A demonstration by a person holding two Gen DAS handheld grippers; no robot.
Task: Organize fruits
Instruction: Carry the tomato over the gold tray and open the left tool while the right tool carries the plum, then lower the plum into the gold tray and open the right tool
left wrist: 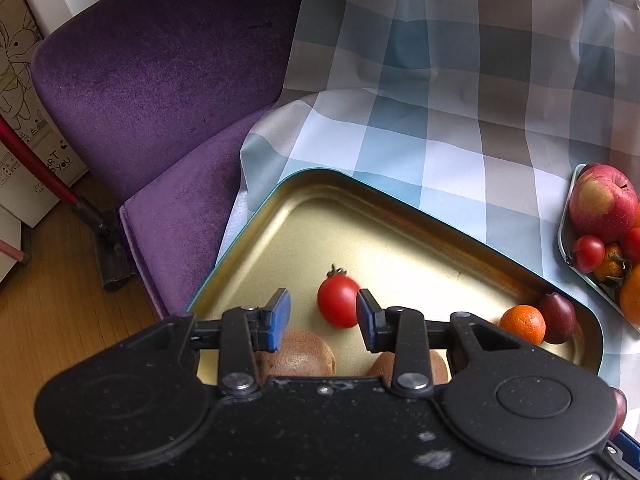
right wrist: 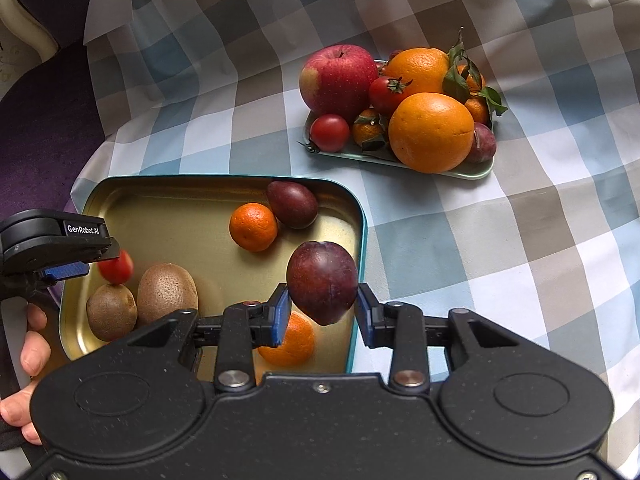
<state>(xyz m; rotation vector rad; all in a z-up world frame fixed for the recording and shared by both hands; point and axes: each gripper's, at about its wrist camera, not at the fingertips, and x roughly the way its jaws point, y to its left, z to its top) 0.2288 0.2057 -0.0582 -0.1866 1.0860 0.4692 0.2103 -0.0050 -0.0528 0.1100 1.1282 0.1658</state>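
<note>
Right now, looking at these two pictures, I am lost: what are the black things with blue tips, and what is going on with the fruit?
They are two hand-held grippers, one in each hand of a person; each carries a camera that looks along its own fingers, one picture per gripper. The right gripper is shut on a dark plum above the gold tin. The left gripper is open, with a cherry tomato just ahead between its fingertips, seemingly released. The tin holds two kiwis, mandarins and another plum. On the checked cloth, a small tray bears an apple, oranges and tomatoes.
</note>
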